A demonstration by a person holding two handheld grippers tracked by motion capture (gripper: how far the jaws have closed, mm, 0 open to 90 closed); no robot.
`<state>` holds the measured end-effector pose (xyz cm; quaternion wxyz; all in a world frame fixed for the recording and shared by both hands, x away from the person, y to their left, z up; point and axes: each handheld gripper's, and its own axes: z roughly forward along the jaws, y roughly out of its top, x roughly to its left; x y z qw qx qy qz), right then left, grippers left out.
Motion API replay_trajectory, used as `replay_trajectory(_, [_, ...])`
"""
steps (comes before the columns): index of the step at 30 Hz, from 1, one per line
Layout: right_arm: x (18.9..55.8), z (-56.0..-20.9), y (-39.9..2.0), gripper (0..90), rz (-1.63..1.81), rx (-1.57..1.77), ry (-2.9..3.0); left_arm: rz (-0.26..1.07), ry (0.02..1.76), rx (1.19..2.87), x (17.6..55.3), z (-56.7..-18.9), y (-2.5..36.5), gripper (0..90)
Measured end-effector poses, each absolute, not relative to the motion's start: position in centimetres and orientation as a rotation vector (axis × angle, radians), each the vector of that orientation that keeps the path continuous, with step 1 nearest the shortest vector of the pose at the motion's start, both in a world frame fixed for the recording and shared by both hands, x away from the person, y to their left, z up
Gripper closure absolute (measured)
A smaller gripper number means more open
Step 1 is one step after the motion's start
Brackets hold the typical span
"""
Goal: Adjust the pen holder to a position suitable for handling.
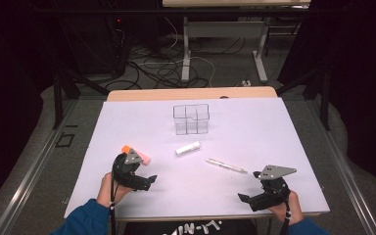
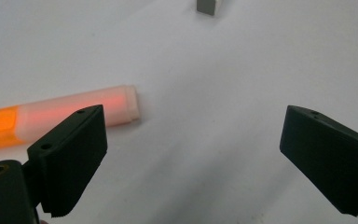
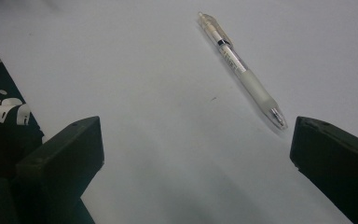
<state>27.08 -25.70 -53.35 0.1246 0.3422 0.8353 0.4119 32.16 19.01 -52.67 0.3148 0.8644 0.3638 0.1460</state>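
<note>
- The room is dark, with black drapes at both sides and a grey floor [image 1: 34, 161] that carries a tangle of cables [image 1: 161, 68] beyond the table.
- A second table [image 1: 235, 4] stands at the far end, its pale top at the upper edge of the high view and its grey legs coming down among the cables.
- The work table [image 1: 254, 132] is covered by a pale lilac-white sheet; a strip of its wooden edge shows at the far side.
- A clear plastic organiser [image 1: 191, 119] with divided compartments stands upright near the far middle of the sheet.
- The right gripper [image 1: 247, 198] rests low at the near right, jaws spread wide with nothing between them.
- The left gripper [image 1: 152, 180] sits at the near left, jaws wide apart and bare.
- A clear pen [image 1: 226, 166] lies on the sheet between the two grippers, closer to the right one, and apart from its jaws in the right gripper view [image 3: 242, 70].
- The orange highlighter [image 1: 136, 152] lies flat just beyond the left gripper; in the left gripper view [image 2: 60, 116] it lies outside the jaws, past the left one.
- A small white eraser-like block [image 1: 188, 148] lies near the middle, well apart from the organiser.
</note>
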Motion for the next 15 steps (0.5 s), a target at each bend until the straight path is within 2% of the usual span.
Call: replay_trajectory(15, [27.1, -53.3, -25.7, 2.5, 1.172, 1.009, 2.448, 0.397, 0.942, 2.300, 30.1, -53.1, 19.6, 6.6])
